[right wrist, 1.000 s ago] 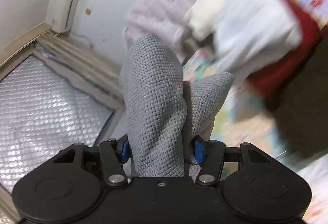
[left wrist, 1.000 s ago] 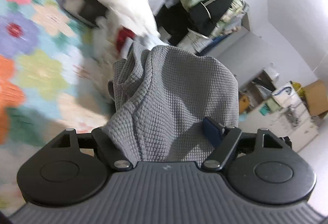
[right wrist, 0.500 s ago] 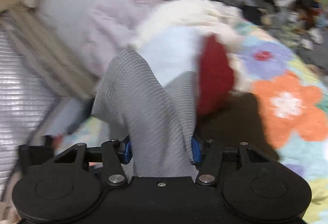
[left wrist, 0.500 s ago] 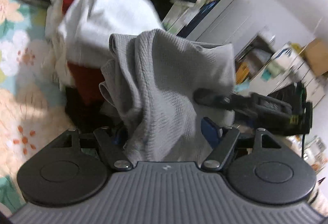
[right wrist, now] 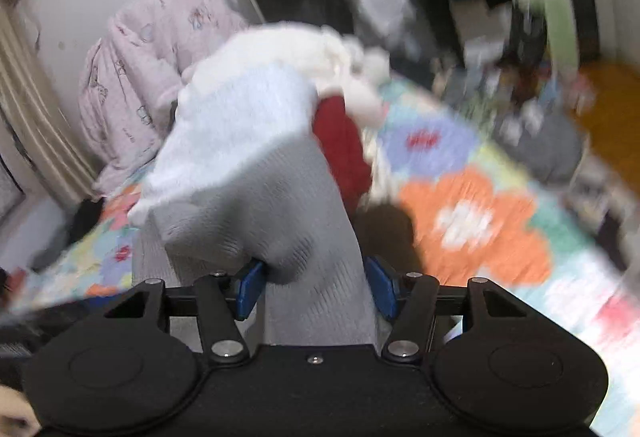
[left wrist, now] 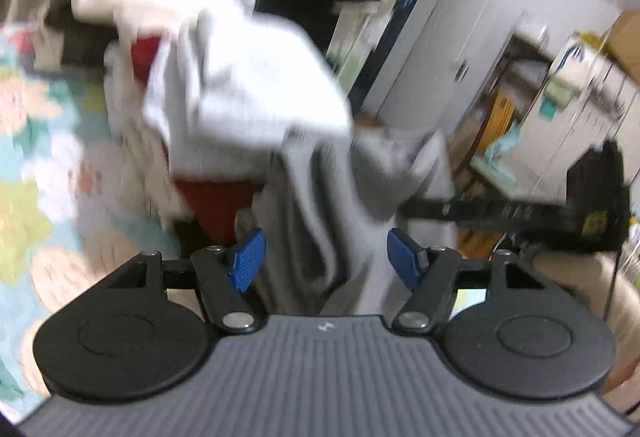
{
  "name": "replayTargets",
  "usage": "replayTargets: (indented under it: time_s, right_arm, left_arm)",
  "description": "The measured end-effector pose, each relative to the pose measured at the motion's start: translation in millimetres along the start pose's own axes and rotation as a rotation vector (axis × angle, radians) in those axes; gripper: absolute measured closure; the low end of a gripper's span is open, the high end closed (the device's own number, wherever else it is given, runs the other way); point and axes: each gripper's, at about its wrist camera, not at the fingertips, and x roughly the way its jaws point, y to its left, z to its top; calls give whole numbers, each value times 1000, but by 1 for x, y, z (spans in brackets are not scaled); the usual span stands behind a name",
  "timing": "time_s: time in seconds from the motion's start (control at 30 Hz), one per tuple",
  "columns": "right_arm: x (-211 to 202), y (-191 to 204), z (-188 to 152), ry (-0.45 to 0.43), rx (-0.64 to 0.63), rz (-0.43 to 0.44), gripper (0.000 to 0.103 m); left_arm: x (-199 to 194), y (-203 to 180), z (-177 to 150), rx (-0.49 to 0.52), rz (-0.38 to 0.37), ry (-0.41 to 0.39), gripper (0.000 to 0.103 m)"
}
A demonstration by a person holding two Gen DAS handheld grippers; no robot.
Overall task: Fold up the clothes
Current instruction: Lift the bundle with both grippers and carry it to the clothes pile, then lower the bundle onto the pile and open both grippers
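Grey waffle-knit cloth runs between both of your grippers — it is the garment you are folding, and each end hangs bunched up in front of a camera above the flowered bedspread.

Your left gripper has its jaws closing, with the grey cloth between them. Both blue pads show bare and stand clear of the fabric on either side, so nothing is pinched there at present. Off to the right in that view you can see your right gripper as a dark blurred bar reaching into the same cloth.

Your right gripper has its jaws opening a little, yet the thick grey fold fills the whole gap and both pads press against it — the cloth is held.

Beyond the grey cloth sits a pile of laundry on the bed: a pale blue-white garment on top, a red one under its edge and a fluffy white one behind. A pink quilted piece leans at the wall. Both views are smeared by motion.
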Motion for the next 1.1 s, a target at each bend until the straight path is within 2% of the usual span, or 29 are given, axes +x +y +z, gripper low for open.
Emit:
replayTargets:
  time_s: [0.1,0.17,0.23,0.3,0.33,0.43,0.5,0.53,0.67,0.8,0.93,1.0,1.1]
  right_arm:
    - [-24,29,2,-97,-174,-79,47]
    - [-31,44,0,-120,-238,-63,67]
    - [-30,55,-2,-113,-292,-41,72]
    - [-20,60,-7,-99,-337,-69,72]
    - [-14,59,-9,-90,-348,-87,72]
    - [2,46,-5,-91,-296,-104,75]
    - [10,34,0,-89,-225,-95,75]
    - [16,28,3,-84,-191,-87,75]
    - [33,13,6,-87,-108,-99,74]
    - [39,3,6,-96,-26,-88,74]
    - [37,7,6,-91,-10,-93,73]
    - [31,12,7,-86,-1,-92,70]
    - [16,18,8,-86,27,-80,55]
  left_arm:
    - [-7,-8,7,41,2,-48,44]
    - [-6,-9,9,49,-10,-58,55]
    - [-4,-10,11,51,-26,-67,59]
    - [6,-9,10,41,-20,-43,63]
    - [15,-7,10,39,3,-22,69]
    - [43,6,11,7,67,23,75]
    - [55,14,13,-4,72,21,75]
    - [58,12,13,23,79,18,75]
    - [65,-2,11,131,122,28,75]
    - [65,2,11,114,123,32,75]
    - [59,2,14,77,124,57,75]
    - [49,3,15,30,115,68,74]
    - [25,3,11,-42,109,52,64]
